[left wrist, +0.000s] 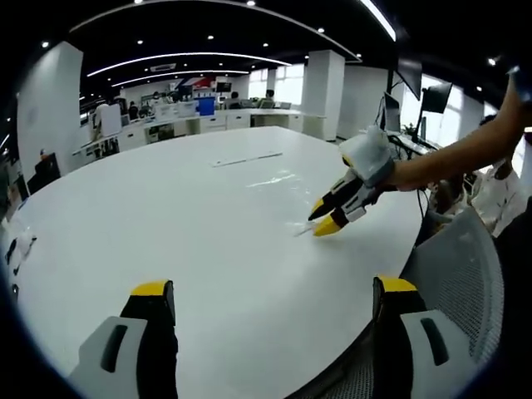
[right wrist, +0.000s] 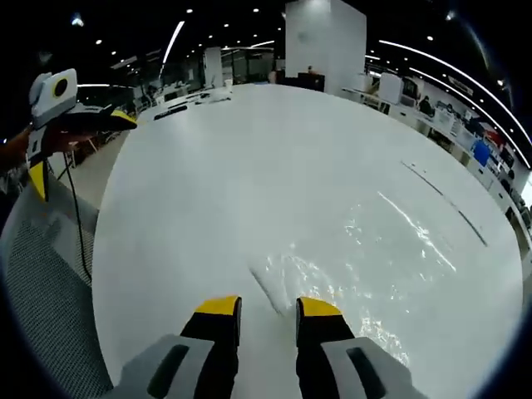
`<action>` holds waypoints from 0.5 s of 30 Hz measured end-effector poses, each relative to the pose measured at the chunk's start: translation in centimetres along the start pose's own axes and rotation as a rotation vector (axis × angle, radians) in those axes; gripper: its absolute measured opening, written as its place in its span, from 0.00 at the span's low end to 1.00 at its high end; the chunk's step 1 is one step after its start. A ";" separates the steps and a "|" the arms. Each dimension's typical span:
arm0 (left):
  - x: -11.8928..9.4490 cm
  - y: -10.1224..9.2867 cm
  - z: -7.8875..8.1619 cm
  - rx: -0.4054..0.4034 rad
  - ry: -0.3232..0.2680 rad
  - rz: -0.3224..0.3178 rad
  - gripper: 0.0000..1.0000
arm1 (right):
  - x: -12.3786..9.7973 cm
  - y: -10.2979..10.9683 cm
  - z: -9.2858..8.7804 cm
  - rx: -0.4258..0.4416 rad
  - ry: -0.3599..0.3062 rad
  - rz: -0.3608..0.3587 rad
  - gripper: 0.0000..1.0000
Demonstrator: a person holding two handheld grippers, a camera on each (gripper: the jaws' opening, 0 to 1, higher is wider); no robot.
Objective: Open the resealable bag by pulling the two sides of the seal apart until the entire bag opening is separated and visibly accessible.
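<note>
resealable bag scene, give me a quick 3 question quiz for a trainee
1. True or false: the clear resealable bag lies flat on the white table.
2. Which hand-held gripper has its tips down at the bag's edge? A) the left hand-held gripper B) the right hand-held gripper
3. Fill in: the left hand-held gripper's jaws are spread wide over ____ table.

Key
1. True.
2. B. The left gripper view shows its yellow tips at the bag's near edge; whether they have closed on it cannot be told.
3. Bare: nothing lies between them.
</note>
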State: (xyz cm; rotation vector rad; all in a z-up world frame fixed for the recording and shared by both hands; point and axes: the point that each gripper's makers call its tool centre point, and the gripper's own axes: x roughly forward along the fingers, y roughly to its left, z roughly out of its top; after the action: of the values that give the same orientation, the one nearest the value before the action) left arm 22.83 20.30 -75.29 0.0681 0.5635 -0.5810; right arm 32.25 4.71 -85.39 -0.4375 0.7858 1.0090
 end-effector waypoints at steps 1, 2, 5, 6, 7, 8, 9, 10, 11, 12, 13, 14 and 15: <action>0.0 -0.1 0.0 0.000 0.000 -0.001 0.97 | 0.1 0.0 -0.1 -0.001 0.003 0.001 0.23; 0.0 -0.1 0.1 -0.001 0.000 -0.001 0.97 | 0.2 0.1 -0.3 -0.004 0.010 -0.001 0.22; 0.0 -0.1 0.1 -0.009 0.001 0.005 0.97 | 0.3 0.0 -0.3 -0.041 0.004 -0.015 0.21; 0.0 0.0 0.1 -0.010 0.000 0.008 0.96 | 0.3 0.1 -0.5 -0.044 0.009 -0.019 0.21; 0.0 0.0 0.1 -0.012 0.000 0.011 0.96 | 0.3 0.1 -0.4 -0.041 0.003 -0.017 0.20; 0.1 0.0 0.0 -0.014 0.001 0.011 0.96 | 0.3 0.0 -0.3 -0.033 -0.006 -0.018 0.19; 0.1 0.0 0.0 -0.014 0.004 0.009 0.96 | 0.3 -0.1 -0.3 -0.036 -0.013 -0.030 0.18; 0.1 0.0 0.0 -0.013 0.004 0.009 0.96 | 0.3 -0.2 -0.3 -0.026 -0.016 -0.033 0.18; 0.1 0.0 -0.1 -0.011 0.007 0.007 0.96 | 0.3 -0.3 -0.2 -0.020 -0.021 -0.041 0.16; 0.1 -0.1 -0.1 -0.010 0.008 0.006 0.96 | 0.3 -0.4 -0.2 -0.018 -0.024 -0.046 0.15; 0.1 0.0 -0.2 -0.010 0.009 0.007 0.96 | 0.3 -0.4 -0.2 -0.011 -0.024 -0.051 0.15; 0.1 0.0 -0.2 -0.012 0.012 0.009 0.95 | 0.3 -0.5 -0.2 -0.006 -0.022 -0.056 0.14; 0.1 0.0 -0.3 -0.014 0.014 0.009 0.95 | 0.3 -0.5 -0.2 -0.006 -0.020 -0.061 0.12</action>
State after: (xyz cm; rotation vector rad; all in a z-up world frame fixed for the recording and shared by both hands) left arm 22.76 20.30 -75.61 0.0611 0.5805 -0.5679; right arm 32.71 4.49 -85.75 -0.4530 0.7478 0.9577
